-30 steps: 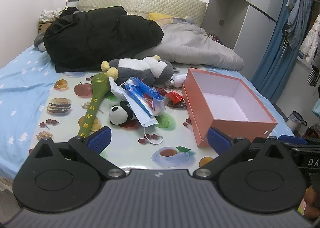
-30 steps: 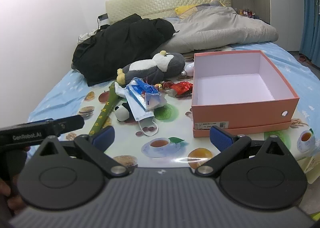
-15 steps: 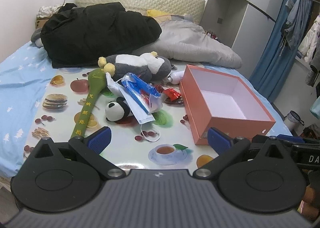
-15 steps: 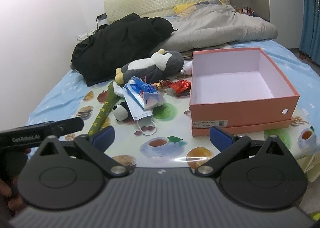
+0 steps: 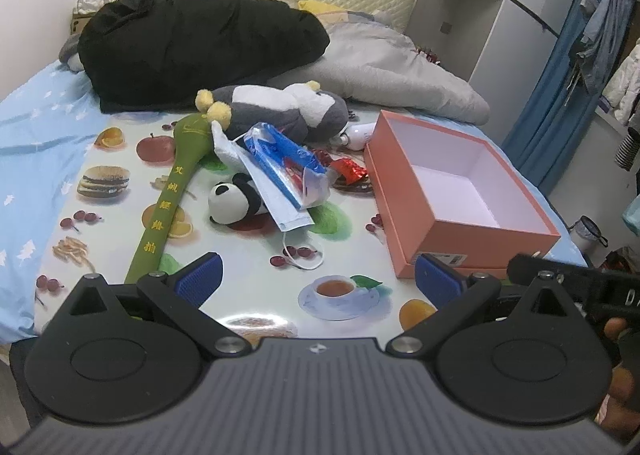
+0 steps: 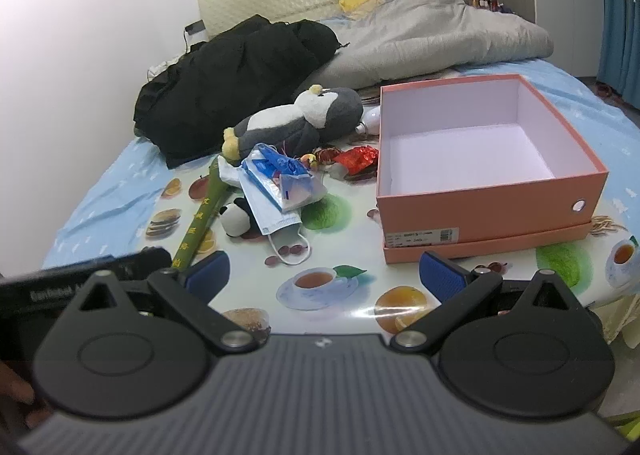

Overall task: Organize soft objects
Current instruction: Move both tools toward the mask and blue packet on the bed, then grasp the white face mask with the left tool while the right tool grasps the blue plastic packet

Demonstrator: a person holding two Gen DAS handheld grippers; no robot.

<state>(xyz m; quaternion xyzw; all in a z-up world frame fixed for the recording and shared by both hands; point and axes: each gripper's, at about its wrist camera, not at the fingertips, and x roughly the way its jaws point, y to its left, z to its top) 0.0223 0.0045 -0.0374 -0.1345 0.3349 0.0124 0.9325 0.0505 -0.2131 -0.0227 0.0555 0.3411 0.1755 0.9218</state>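
Note:
A grey and white plush penguin [image 5: 280,107] [image 6: 300,115] lies on a printed cloth on the bed. In front of it are a small panda plush [image 5: 232,201] [image 6: 236,217], a long green fabric stick [image 5: 172,191] [image 6: 200,215], a blue face mask [image 5: 280,199] [image 6: 276,215] and a blue plastic packet [image 5: 288,159] [image 6: 280,171]. An empty orange box [image 5: 472,231] [image 6: 488,211] stands to the right. My left gripper [image 5: 316,281] and right gripper [image 6: 324,275] both hover open near the front edge, holding nothing.
A black jacket [image 5: 192,43] [image 6: 236,67] and a grey quilt [image 5: 400,71] [image 6: 440,39] lie behind the toys. Red wrappers [image 5: 352,171] [image 6: 356,157] sit by the box. A blue curtain [image 5: 560,103] hangs at the right. The other gripper's body shows at each view's side.
Both grippers have moved forward over the cloth, so toys and box look nearer and larger. Neither gripper's opening has changed and nothing was picked up.

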